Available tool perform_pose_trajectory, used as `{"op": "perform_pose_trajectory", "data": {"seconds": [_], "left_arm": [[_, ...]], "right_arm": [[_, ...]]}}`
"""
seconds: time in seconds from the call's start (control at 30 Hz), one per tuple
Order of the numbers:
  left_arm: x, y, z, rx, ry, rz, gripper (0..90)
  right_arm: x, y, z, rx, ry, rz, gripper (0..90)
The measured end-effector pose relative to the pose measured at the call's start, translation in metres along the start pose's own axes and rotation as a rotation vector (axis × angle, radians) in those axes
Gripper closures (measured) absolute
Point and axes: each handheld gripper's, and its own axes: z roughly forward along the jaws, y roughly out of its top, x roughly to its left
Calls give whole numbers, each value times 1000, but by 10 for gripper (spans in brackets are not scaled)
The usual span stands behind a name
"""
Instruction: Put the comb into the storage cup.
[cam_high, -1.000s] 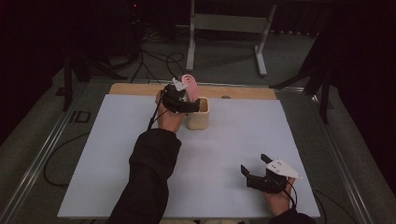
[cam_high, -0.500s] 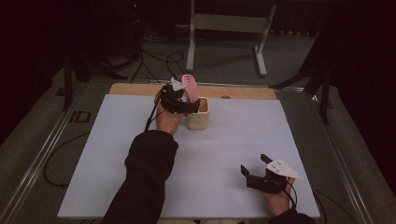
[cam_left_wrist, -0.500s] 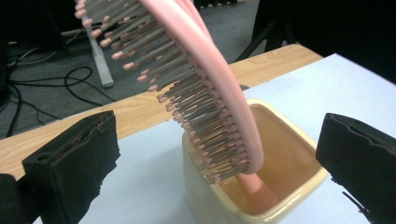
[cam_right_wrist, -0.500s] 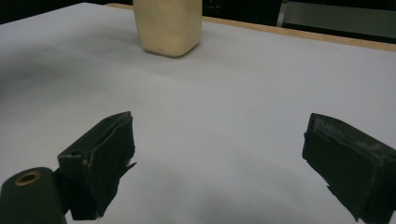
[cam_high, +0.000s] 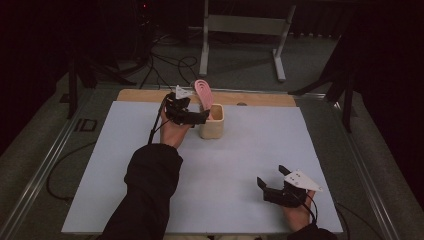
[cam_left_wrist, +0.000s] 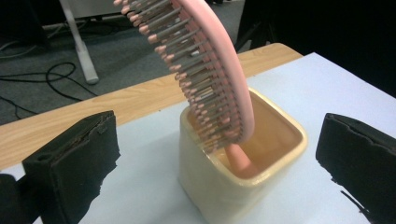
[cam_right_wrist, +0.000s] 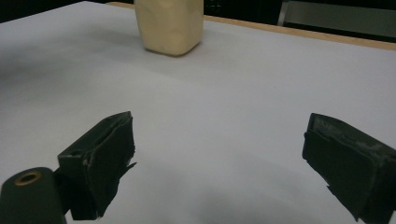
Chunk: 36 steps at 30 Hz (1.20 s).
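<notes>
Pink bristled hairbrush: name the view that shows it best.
The left gripper view: the pink bristled hairbrush stands handle-down in the cream square cup, bristles plain. The high view shows it small; the right gripper view shows the cup's body.

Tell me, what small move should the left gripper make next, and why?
Probably draw the left gripper straight back from the cream cup. The pink hairbrush already stands handle-down inside the cup, leaning on its rim, and the jaws are wide open on either side, touching neither. Backing away gently avoids knocking the brush. The right gripper rests open near the table's front.
</notes>
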Motion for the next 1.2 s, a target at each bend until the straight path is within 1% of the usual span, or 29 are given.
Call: {"op": "perform_pose_trajectory", "data": {"seconds": [0.03,0.07,0.17,0.2,0.3,0.37,0.5,0.7,0.93,1.03,1.07,1.1,1.17,1.2], "left_arm": [[0,0,0,0,0,0,0],[1,-2,-3,-1,-13,-1,0],[1,-4,-6,-1,-21,3,0],[2,-6,-8,4,-28,12,0],[3,-8,-12,-4,-39,11,0],[4,-11,-18,-15,-50,10,0],[6,-15,-25,-20,-61,16,0],[9,-24,-33,-15,-82,29,0],[11,-36,-42,-15,-84,40,0],[14,-44,-49,-18,-77,48,0],[14,-44,-49,-18,-77,48,0],[15,-49,-52,-20,-73,51,0],[17,-54,-56,-22,-71,51,0],[17,-54,-56,-22,-71,51,0]], "right_arm": [[0,0,0,0,1,0,90],[0,0,0,0,1,-1,90],[0,0,0,1,0,-1,90],[1,0,0,1,0,-1,89],[1,0,0,1,0,1,90],[1,0,0,2,0,1,90],[1,0,1,4,1,-1,90],[2,0,1,3,2,-2,90],[3,0,1,4,2,-6,90],[3,0,2,6,2,-5,90],[4,0,2,5,2,-4,90],[4,0,2,7,2,-4,90],[4,0,2,6,1,-5,90],[4,0,2,5,4,-4,90]]}}
